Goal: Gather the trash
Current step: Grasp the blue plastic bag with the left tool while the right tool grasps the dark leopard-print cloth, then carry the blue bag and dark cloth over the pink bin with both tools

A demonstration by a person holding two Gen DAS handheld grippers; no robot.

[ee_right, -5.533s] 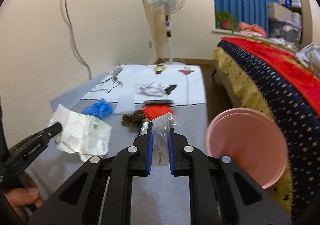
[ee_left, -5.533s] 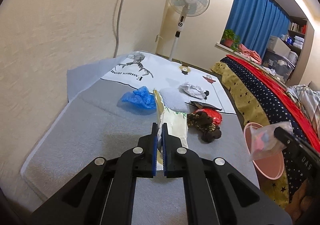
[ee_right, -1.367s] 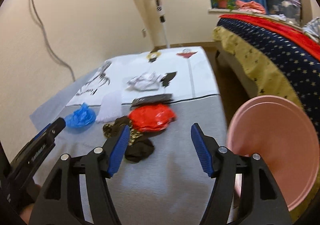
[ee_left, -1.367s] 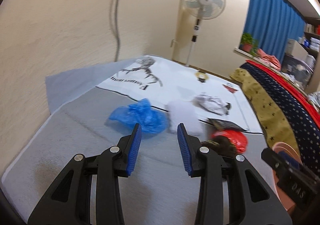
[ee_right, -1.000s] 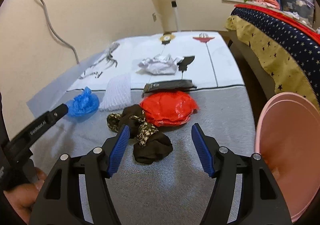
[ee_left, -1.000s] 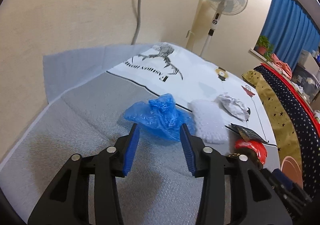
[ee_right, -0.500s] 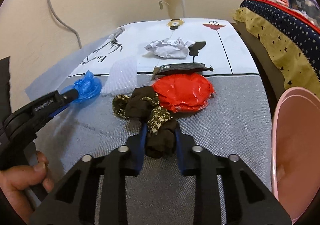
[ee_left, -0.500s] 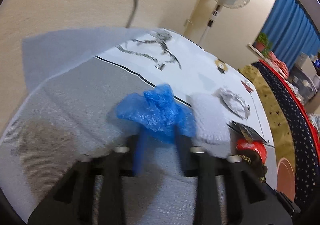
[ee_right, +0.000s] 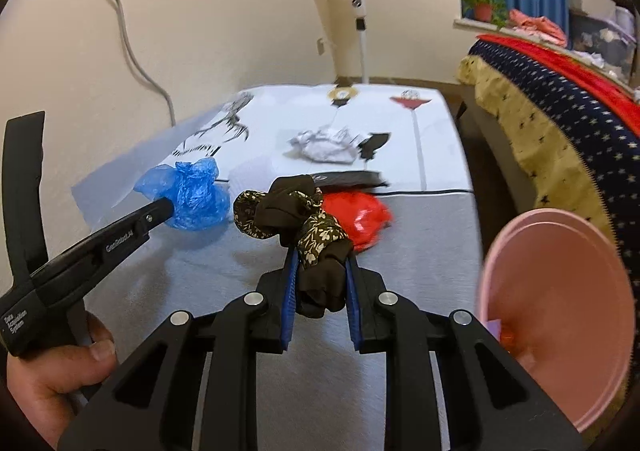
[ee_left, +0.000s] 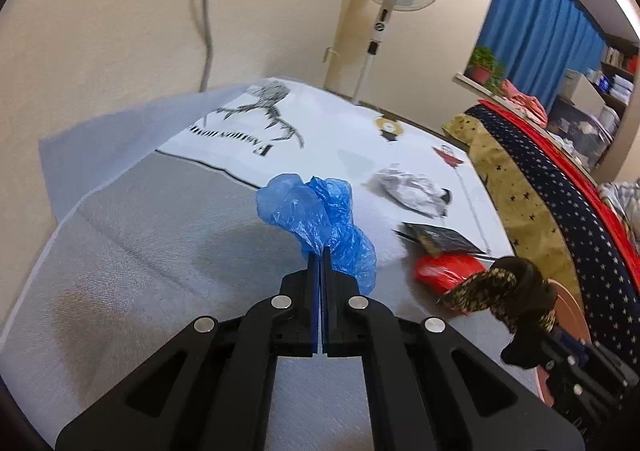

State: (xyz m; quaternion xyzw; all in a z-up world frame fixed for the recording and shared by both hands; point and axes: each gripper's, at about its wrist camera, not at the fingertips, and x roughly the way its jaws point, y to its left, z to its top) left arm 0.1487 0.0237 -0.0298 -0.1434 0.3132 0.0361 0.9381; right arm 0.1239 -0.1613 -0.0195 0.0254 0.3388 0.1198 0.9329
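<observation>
Both grippers closed since a second ago: left gripper (ee_left: 321,251) pinches blue plastic bag (ee_left: 320,217), right gripper (ee_right: 320,263) clamps brown floral cloth (ee_right: 304,219), both seemingly lifted. Pink bin (ee_right: 560,315) waits right, some trash inside. Left: red wrapper (ee_right: 360,217), black packet (ee_left: 440,241), crumpled paper (ee_right: 324,147).

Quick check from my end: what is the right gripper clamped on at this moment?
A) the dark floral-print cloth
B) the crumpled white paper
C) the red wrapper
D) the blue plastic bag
A: in the right wrist view the right gripper has the dark floral-print cloth bunched between its blue pads, while the blue plastic bag hangs from the left gripper.
</observation>
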